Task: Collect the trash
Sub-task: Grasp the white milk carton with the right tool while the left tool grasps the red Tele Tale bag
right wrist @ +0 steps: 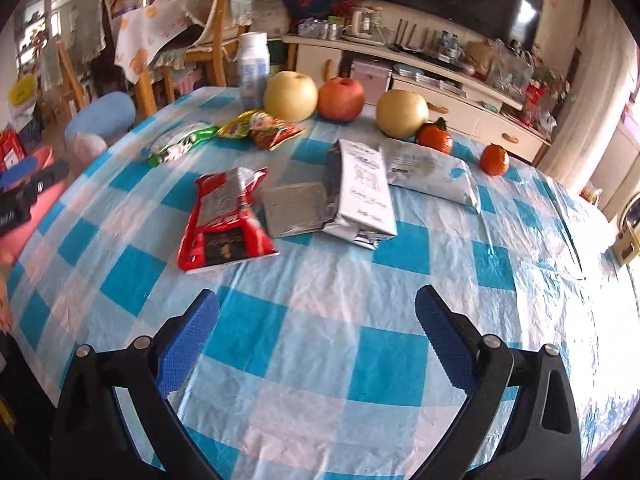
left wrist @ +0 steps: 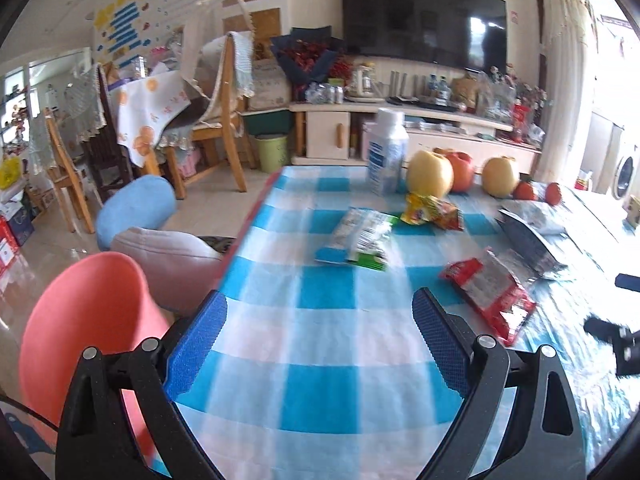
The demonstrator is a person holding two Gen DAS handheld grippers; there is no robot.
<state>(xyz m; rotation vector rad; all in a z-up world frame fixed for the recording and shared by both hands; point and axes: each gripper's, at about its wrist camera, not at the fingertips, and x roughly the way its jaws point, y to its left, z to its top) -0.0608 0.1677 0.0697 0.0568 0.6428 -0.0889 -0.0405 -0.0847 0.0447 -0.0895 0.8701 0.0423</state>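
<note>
Both the left gripper (left wrist: 318, 312) and right gripper (right wrist: 316, 310) hover wide apart, empty, over the checked tablecloth (right wrist: 384, 364). A red snack wrapper (right wrist: 224, 220), its print unreadable, lies beside silver packets (right wrist: 362, 196).

The right tongs (right wrist: 316, 332) hang spread wide and empty over the counter (right wrist: 400, 280), which wears a blue-and-white checked cloth. Ahead of them lies a red wrapper (right wrist: 224, 220), just beside a flat grey packet (right wrist: 294, 210) and a silver bag (right wrist: 362, 192); another silver bag (right wrist: 434, 174) lies behind. Farther back sit a green-and-white wrapper (right wrist: 180, 144) and a yellow-red wrapper (right wrist: 260, 126). Along the far edge stand a white bottle (right wrist: 252, 70), two yellow pears (right wrist: 290, 96), a red apple (right wrist: 341, 98) and two tangerines (right wrist: 494, 159). At the left edge, the left tongs (right wrist: 24, 184) show, blurred.
</note>
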